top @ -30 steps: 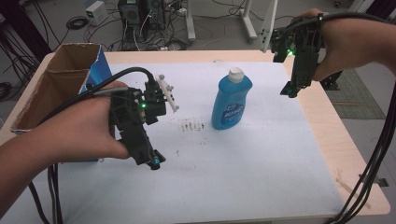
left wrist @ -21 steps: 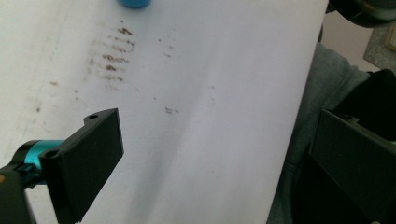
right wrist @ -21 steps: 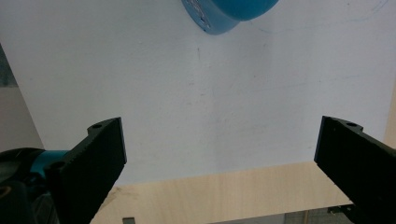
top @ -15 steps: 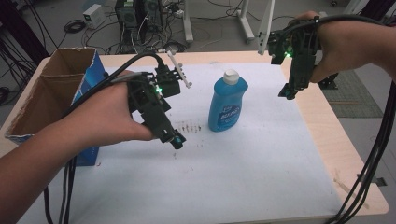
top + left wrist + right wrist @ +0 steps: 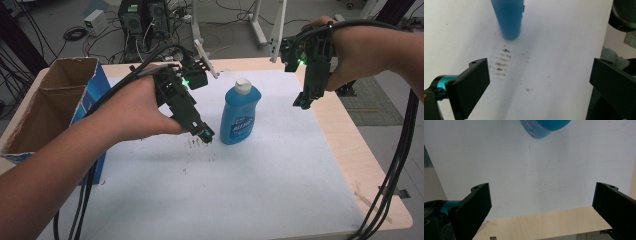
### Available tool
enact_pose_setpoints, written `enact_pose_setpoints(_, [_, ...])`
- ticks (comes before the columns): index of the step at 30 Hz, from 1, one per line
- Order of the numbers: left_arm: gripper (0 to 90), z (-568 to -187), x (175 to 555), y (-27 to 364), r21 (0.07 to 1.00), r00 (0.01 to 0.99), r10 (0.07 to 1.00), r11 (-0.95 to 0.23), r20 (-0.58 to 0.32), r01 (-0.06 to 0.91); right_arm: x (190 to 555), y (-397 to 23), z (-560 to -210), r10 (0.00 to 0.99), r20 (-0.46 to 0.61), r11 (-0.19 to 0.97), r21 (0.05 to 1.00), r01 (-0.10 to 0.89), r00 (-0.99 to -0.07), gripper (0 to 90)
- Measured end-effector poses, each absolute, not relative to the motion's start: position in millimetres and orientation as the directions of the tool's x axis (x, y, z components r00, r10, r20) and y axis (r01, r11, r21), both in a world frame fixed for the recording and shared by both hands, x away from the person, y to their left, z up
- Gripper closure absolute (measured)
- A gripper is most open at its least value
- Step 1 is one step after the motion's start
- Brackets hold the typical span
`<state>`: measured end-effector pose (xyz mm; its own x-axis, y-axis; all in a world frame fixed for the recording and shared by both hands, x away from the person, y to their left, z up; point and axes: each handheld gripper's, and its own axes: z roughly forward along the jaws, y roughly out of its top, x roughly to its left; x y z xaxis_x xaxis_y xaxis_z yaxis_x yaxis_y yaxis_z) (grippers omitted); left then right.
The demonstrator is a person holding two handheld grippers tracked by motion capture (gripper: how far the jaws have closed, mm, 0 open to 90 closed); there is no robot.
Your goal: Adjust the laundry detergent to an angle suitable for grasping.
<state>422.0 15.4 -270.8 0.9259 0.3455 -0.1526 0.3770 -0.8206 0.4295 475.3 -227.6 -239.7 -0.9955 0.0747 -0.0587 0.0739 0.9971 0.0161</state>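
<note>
Bottle [image 5: 240, 114] upright mid-worktop [image 5: 280, 190], on white sheet, white cap on. Left hand-held gripper [image 5: 206, 135] moved in from left over last second, now just beside bottle's lower left; jaws wide open, holding nothing. Right hand-held gripper [image 5: 302, 102] unchanged, hovering apart at right, jaws wide, empty. Cardboard box [image 5: 45, 107] at left edge. Likely approach for grasp; not yet touching.

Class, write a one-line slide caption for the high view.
Left tongs reach beside an upright blue bottle on the white table; right tongs hover open off to its other side.
</note>
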Motion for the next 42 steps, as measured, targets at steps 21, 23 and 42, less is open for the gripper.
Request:
enact_pose_setpoints(21, [2.8,-281,450,-12,0.488,0.914,0.361,-0.773,-0.188,0.406,478,-228,-239,0.096,-0.066,0.995,0.032,0.094,-0.993,1.2])
enact_pose_setpoints(23, [2.8,-281,452,-14,0.497,0.914,0.362,-0.768,-0.183,0.403,478,-229,-239,0.096,-0.066,0.995,0.037,0.094,-0.993,1.2])
enact_pose_setpoints(42, [2.8,-297,466,-44,0.506,0.918,0.372,-0.77,-0.141,0.389,477,-232,-240,0.105,-0.067,0.994,0.032,0.103,-0.992,1.2])
